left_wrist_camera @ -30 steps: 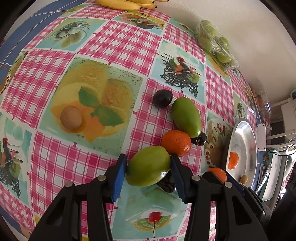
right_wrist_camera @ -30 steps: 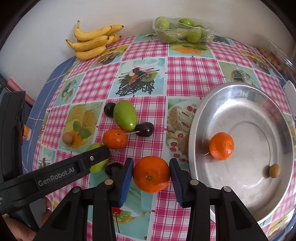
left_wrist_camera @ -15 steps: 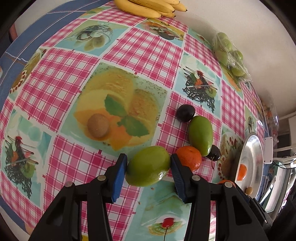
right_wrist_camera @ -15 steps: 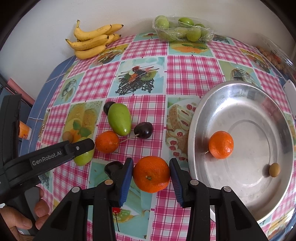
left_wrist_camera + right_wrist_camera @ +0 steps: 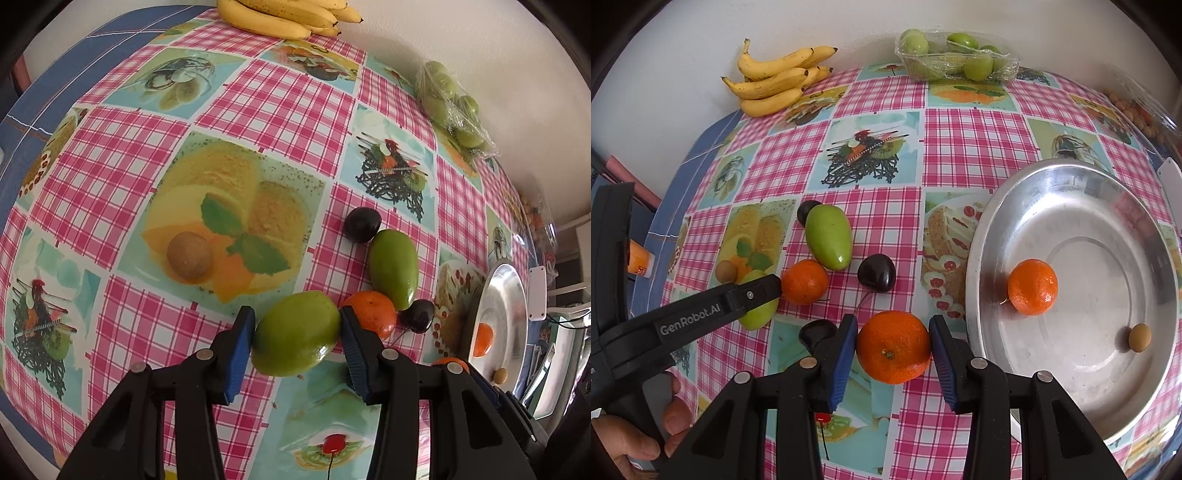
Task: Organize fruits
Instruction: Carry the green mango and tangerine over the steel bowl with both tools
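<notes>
1. The desk (image 5: 975, 144) lies bare behind the fruit; the steel tray (image 5: 1082, 184) sits at its right edge.
2. The left tongs (image 5: 297, 341) are clamped on a green mango (image 5: 295, 343), long axis across the pads; the right tongs (image 5: 893, 349) are clamped on a tangerine (image 5: 893, 347) just left of the tray.
3. Another tangerine (image 5: 369, 317), a second mango (image 5: 394, 271) and a cherry (image 5: 417, 315) crowd the left tongs' right side.

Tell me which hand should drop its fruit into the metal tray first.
Right. Its tongs grip an orange right beside the metal tray; the left tongs hold a green fruit farther from it.

A white wall (image 5: 683, 55) backs the checked tablecloth (image 5: 960, 147).
</notes>
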Tool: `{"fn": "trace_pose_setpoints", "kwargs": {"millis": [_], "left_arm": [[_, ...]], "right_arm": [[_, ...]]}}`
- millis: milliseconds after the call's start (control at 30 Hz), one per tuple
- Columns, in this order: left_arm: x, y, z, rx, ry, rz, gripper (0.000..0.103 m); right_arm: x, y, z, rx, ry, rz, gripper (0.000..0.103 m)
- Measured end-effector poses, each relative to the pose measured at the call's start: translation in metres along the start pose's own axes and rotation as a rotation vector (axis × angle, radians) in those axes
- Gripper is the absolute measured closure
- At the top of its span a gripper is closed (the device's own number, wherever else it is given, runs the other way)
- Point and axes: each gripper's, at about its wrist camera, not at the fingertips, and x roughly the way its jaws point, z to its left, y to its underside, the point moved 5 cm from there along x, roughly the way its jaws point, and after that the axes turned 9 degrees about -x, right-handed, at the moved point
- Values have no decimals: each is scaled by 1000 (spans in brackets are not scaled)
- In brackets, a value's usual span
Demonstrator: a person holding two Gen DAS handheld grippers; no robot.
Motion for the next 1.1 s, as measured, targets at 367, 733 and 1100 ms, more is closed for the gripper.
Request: {"fn": "trace_pose_setpoints", "kwargs": {"millis": [367, 733, 1100], "left_arm": [[-32, -10, -4, -11, 57, -81, 55], [-49, -9, -27, 27, 86, -139, 55], [-38, 44, -116, 292, 123, -106, 55]], "right_arm": [[-17, -4, -2, 7, -16, -53, 60], [-36, -3, -46, 132, 4, -99, 60], [-54, 25, -134, 328, 114, -97, 60]]}}
